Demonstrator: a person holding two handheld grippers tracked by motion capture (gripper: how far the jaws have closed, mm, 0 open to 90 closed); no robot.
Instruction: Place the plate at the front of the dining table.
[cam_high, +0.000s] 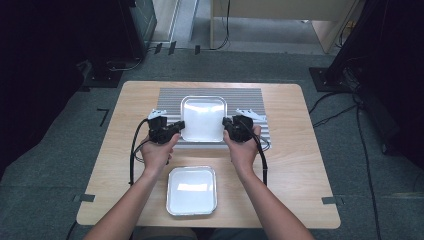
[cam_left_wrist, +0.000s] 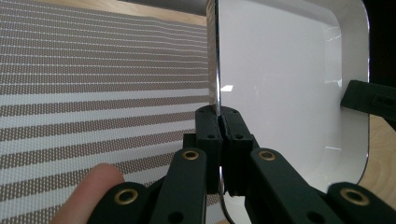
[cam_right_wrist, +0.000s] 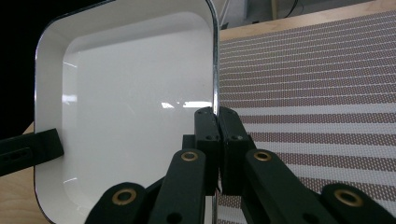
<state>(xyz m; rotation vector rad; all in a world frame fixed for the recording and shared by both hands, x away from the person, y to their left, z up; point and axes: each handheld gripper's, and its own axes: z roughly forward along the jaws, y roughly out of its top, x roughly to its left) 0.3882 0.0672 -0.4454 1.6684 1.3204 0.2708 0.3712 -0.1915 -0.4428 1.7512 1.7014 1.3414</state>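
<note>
A white square tray (cam_high: 202, 118) with a thin metal rim lies over the striped grey mat (cam_high: 210, 93) at the table's middle back. My left gripper (cam_high: 180, 126) is shut on the tray's left rim; in the left gripper view its jaws pinch that edge (cam_left_wrist: 217, 93) at my left gripper (cam_left_wrist: 220, 122). At the opposite side my right gripper (cam_high: 226, 124) is shut on the right rim, and the right gripper view has the tray (cam_right_wrist: 130, 107) left of the pinched edge at my right gripper (cam_right_wrist: 217, 122). The other gripper's black jaw tip (cam_left_wrist: 369, 98) (cam_right_wrist: 28, 149) reaches the far rim.
A second white tray (cam_high: 192, 190) sits near the front edge of the wooden table (cam_high: 300, 150), between the person's forearms. Black cables (cam_high: 134, 150) trail from both grippers. Grey carpet, cables and dark equipment surround the table.
</note>
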